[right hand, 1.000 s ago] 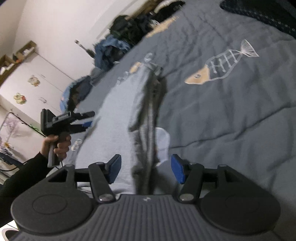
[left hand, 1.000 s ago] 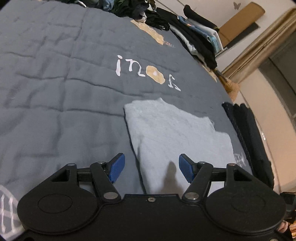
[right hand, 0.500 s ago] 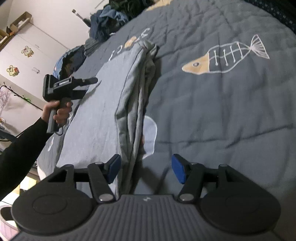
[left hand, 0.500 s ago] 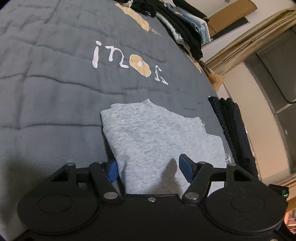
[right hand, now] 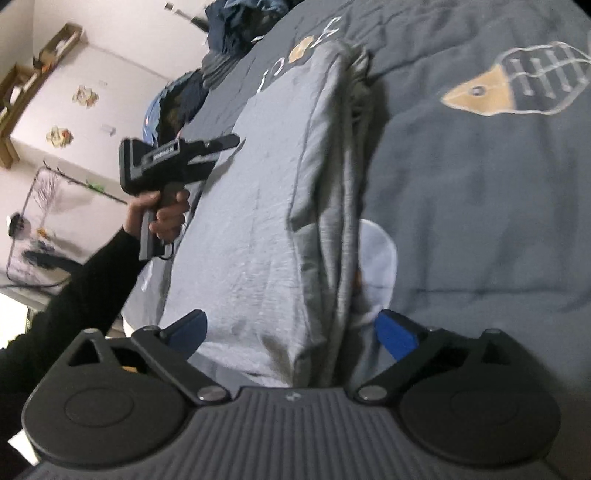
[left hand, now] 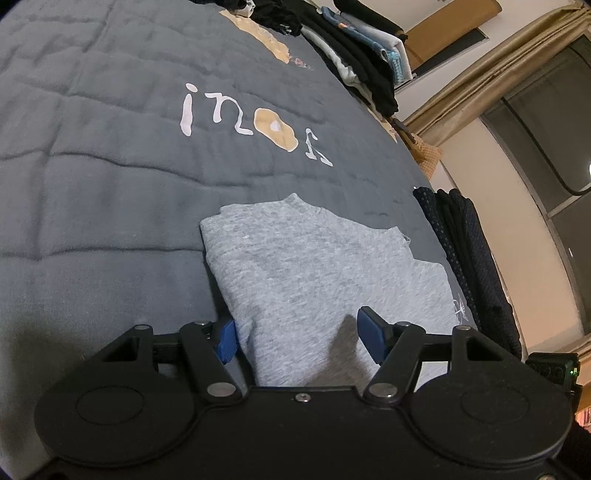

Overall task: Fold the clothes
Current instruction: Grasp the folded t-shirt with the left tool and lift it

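A folded light grey garment [left hand: 317,269] lies flat on the dark grey quilt [left hand: 110,177]. My left gripper [left hand: 297,336] is open, its blue pads straddling the garment's near edge, the left pad partly behind the fold. In the right wrist view the same garment [right hand: 266,229] shows its stacked layered edge running away from me. My right gripper [right hand: 291,332] is open with its jaws wide on either side of that edge. The left gripper also shows in the right wrist view [right hand: 177,155], held in a hand over the garment's far side.
The quilt carries white lettering [left hand: 251,118] and a fish print [right hand: 517,85]. Folded dark clothes [left hand: 469,258] lie along the right bed edge, more stacked clothes [left hand: 362,55] at the far end. A loose clothes pile [right hand: 236,22] sits by the wall.
Both grippers have moved in low over the garment. The left one now straddles its near edge; the right one has closed in on the layered edge and opened wider.
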### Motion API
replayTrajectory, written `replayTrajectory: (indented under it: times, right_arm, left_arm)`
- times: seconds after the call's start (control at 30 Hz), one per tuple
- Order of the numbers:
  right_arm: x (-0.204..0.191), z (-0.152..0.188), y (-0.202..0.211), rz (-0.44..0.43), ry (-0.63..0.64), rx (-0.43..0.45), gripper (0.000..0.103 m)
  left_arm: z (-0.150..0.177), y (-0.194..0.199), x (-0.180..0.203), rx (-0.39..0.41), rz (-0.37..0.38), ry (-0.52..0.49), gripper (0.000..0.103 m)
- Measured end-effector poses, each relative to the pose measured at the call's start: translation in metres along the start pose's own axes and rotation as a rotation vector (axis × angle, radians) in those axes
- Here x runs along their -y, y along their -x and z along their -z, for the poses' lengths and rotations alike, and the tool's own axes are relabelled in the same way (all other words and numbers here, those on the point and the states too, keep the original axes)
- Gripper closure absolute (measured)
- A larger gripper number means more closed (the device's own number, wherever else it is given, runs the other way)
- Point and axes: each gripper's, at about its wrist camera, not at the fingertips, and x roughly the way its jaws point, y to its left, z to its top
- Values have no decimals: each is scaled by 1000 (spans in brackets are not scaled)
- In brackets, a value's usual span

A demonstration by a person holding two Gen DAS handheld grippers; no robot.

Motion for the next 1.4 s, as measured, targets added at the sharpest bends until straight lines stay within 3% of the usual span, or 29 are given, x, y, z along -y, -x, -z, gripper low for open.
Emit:
replayTrajectory:
  times: [0.13, 0.2, 0.23, 0.3, 0.33, 0.4, 0.63, 0.87, 1.17, 1.4]
  right_arm:
    - [-15, -3, -12, 12, 27, -21, 9]
    - [-21, -3, -16, -20, 34, -59, 28]
    - [-22, -2, -18, -17, 34, -65, 32]
    - [-18, 0, -20, 25, 22, -59, 61]
    - [-12, 0, -18, 34, -12, -51, 70]
    - [1, 1, -10, -24, -103, -23, 85]
    - [-16, 3, 30, -145, -137, 74, 88]
    - [-36, -5, 91, -136, -64, 114, 89]
    - [-15, -7, 203, -36, -37, 242, 89]
    - [12, -27, 327, 96, -10, 364, 89]
  left_arm:
    - [1, 0, 2, 18, -5, 1, 43]
    - [-1, 1, 3, 39, -10, 5, 54]
    - [-2, 0, 1, 42, -11, 6, 66]
    - [-6, -3, -4, 41, -6, 29, 75]
    - [-6, -4, -3, 44, -5, 23, 83]
    - [-7, -2, 1, 55, -6, 1, 89]
    - [-14, 31, 44, 120, 3, -95, 94]
    - [-22, 49, 119, 177, 20, -207, 95]
    - [-34, -4, 234, 202, 82, -314, 95]
    - [-60, -93, 336, 207, 187, -365, 95]
